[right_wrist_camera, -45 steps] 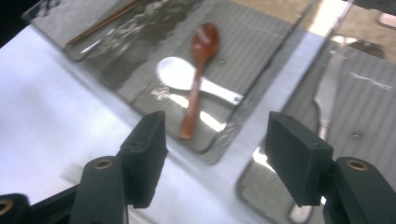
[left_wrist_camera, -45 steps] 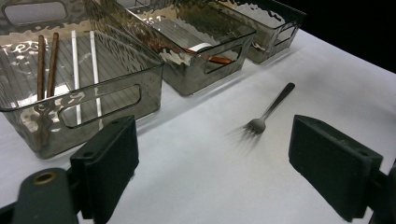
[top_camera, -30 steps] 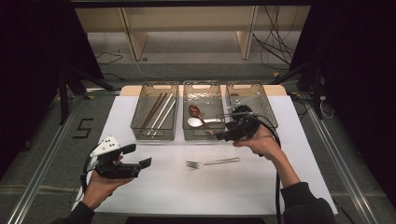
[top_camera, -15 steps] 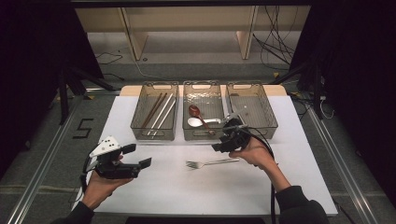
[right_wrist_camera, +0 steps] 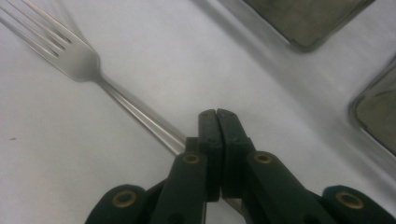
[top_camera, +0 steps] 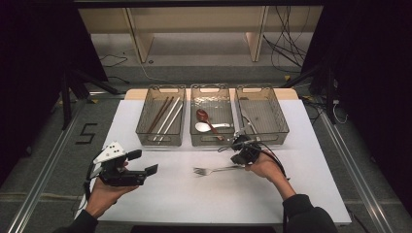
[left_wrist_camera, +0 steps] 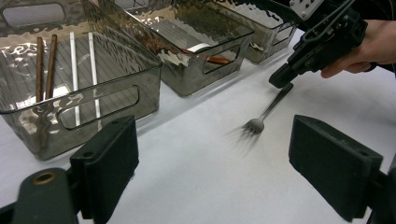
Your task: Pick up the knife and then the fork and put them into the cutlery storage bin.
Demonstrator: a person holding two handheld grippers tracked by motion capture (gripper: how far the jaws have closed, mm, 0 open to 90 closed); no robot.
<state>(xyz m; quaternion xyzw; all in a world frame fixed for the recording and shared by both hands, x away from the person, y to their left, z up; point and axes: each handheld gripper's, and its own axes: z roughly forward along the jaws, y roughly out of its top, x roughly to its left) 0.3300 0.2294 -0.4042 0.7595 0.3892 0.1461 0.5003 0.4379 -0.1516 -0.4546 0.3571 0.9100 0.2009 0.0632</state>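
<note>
- Down from above the middle bin, the right gripper (top_camera: 241, 156) has dropped to the white table (top_camera: 301, 145) since the earlier frames, and its jaws have just been closing.
- Its jaws are now pressed together; in the right gripper view they meet over the handle end of the fork (right_wrist_camera: 79, 60), whose shaft passes under them. Whether the pads truly pinch the handle I cannot tell.
- The fork lies flat on the table in front of the middle bin (top_camera: 212, 138), tines pointing toward the person's left, handle at the right gripper's tips.
- The left gripper (top_camera: 138, 164) is held above the near left part of the table, jaws spread wide with nothing between them; the left gripper view looks between them at the fork (left_wrist_camera: 261, 119).
- Three clear bins stand in a row at the far side: the left bin (top_camera: 160, 138) holds chopsticks (top_camera: 165, 114), the middle one a white spoon (top_camera: 209, 127) and a brown spoon (top_camera: 204, 116), and the right bin (top_camera: 279, 124) holds a thin utensil I cannot identify.
</note>
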